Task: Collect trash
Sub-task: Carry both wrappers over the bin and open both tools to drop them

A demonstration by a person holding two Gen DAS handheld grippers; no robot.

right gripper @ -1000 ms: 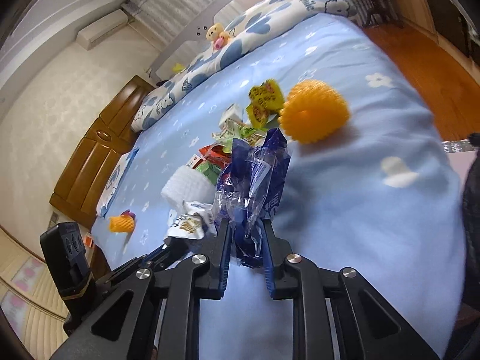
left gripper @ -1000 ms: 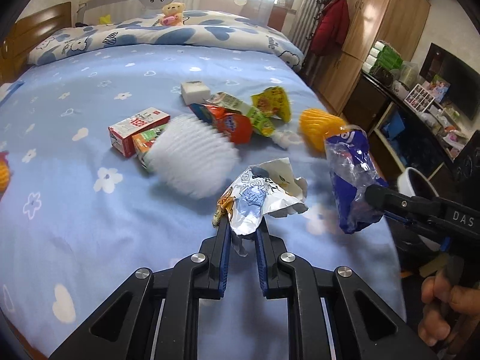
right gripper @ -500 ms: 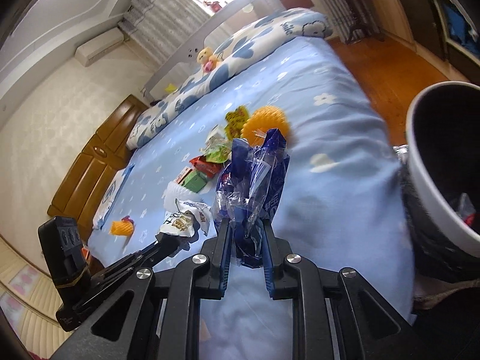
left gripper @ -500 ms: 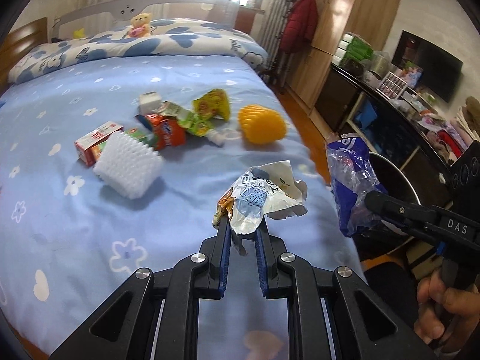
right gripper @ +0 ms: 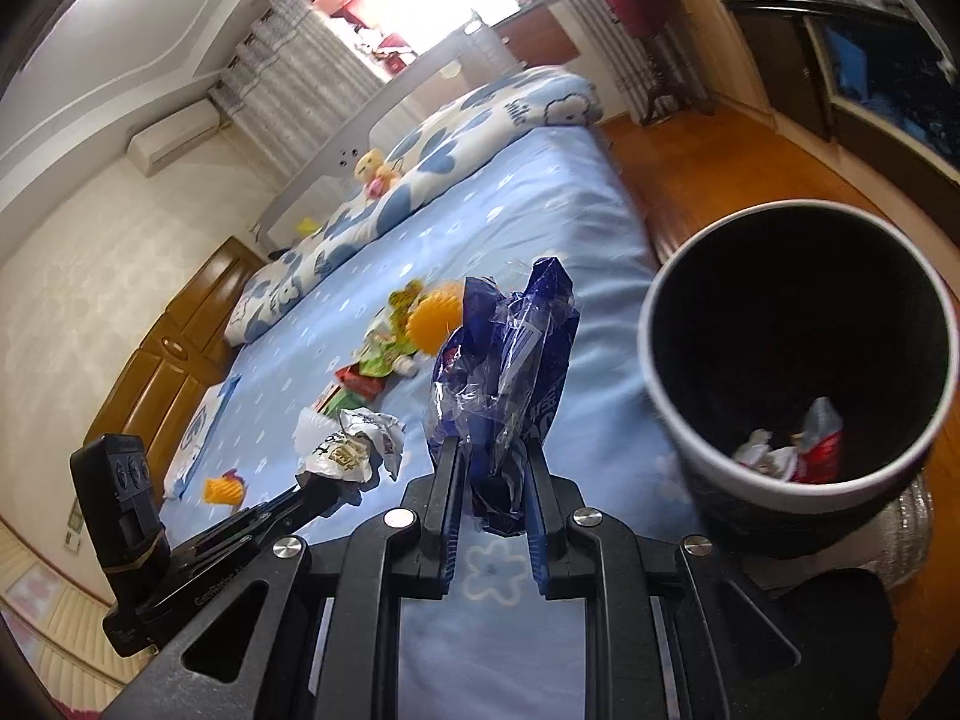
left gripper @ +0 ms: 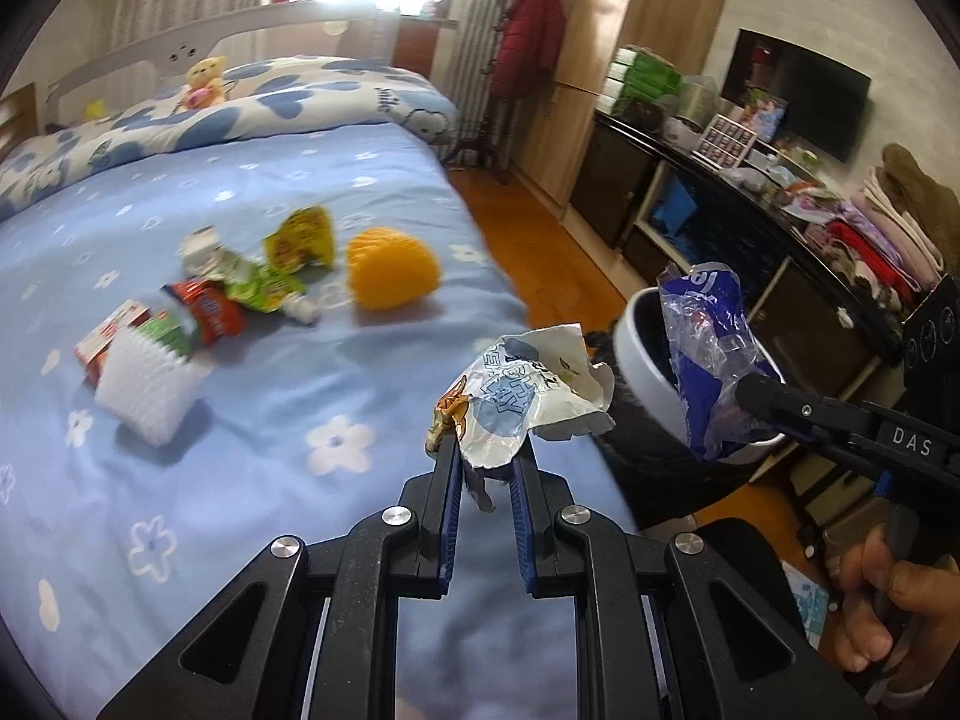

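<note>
Left gripper (left gripper: 485, 461) clamped narrow on a crumpled white and blue wrapper (left gripper: 528, 399), held up over the near right edge of the bed (left gripper: 270, 384); right gripper (right gripper: 489, 468) pinched likewise on a crinkled blue plastic bag (right gripper: 507, 360), raised just left of the open trash bin (right gripper: 798, 372). Farther left on the sheet, loose snack packets (left gripper: 264, 282), a small red carton (left gripper: 108, 330), a white spiky block (left gripper: 147, 390) and an orange spiky ball (left gripper: 390, 267). Deep in the bin, some scraps (right gripper: 792, 450).
</note>
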